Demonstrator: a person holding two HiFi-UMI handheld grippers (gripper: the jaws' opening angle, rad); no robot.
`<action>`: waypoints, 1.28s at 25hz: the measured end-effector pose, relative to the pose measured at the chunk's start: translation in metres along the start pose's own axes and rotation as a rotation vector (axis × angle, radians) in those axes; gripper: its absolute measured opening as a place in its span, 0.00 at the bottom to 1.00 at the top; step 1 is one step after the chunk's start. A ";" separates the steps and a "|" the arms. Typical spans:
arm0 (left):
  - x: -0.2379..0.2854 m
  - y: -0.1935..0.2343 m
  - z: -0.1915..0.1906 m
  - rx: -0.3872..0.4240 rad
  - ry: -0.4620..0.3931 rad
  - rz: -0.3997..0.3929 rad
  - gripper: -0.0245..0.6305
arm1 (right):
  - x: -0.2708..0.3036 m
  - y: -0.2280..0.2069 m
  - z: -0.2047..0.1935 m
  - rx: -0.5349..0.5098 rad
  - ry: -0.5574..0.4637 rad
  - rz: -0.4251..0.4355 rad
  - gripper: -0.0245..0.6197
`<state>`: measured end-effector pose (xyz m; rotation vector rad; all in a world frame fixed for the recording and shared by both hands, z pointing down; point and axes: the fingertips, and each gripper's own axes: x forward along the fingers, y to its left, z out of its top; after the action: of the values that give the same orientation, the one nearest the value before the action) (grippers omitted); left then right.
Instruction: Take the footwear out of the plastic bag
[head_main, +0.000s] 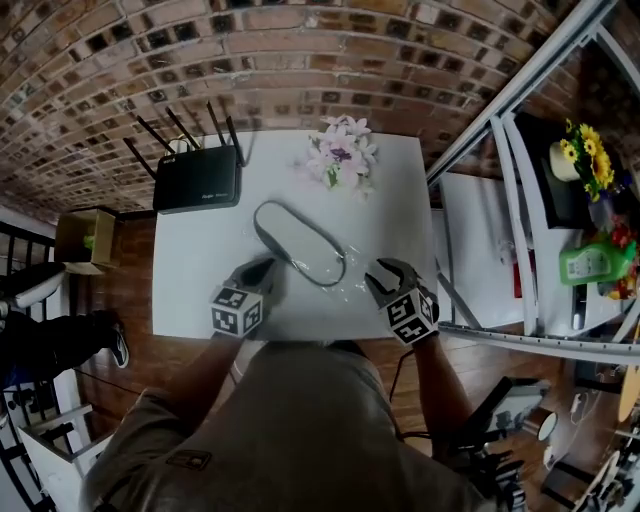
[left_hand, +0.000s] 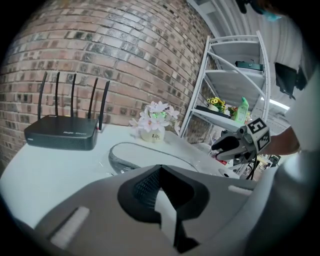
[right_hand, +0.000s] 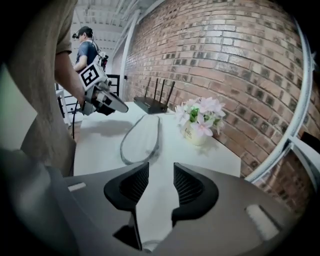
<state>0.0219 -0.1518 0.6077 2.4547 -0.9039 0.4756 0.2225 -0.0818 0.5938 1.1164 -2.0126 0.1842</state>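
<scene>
A flat grey slipper (head_main: 300, 243) lies in a clear plastic bag (head_main: 346, 284) in the middle of the white table (head_main: 190, 290). My left gripper (head_main: 262, 269) rests near the slipper's front left end, its jaws shut with nothing visibly held. In the left gripper view the slipper (left_hand: 150, 152) lies just beyond the closed tips (left_hand: 160, 168). My right gripper (head_main: 384, 272) hovers at the bag's front right corner. In the right gripper view its jaws (right_hand: 161, 176) stand a little apart with only the table between them, and the slipper (right_hand: 142, 135) is ahead to the left.
A black router (head_main: 197, 181) with antennas stands at the back left of the table, and a small pot of pink flowers (head_main: 342, 155) at the back centre. A white metal shelf (head_main: 520, 200) rises on the right. A cardboard box (head_main: 85, 238) sits on the floor at left.
</scene>
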 end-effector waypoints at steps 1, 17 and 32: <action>-0.002 0.001 0.001 -0.001 -0.002 0.007 0.04 | 0.006 0.004 0.015 -0.001 -0.020 0.028 0.33; -0.057 0.035 -0.004 -0.045 -0.052 0.162 0.04 | 0.134 0.064 0.061 -0.012 0.122 0.255 0.82; -0.058 0.034 -0.005 0.101 -0.003 0.142 0.04 | 0.112 0.113 0.050 -0.421 0.106 0.549 0.79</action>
<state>-0.0440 -0.1428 0.5951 2.4918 -1.0845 0.5804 0.0755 -0.1102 0.6680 0.2759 -2.0904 0.0869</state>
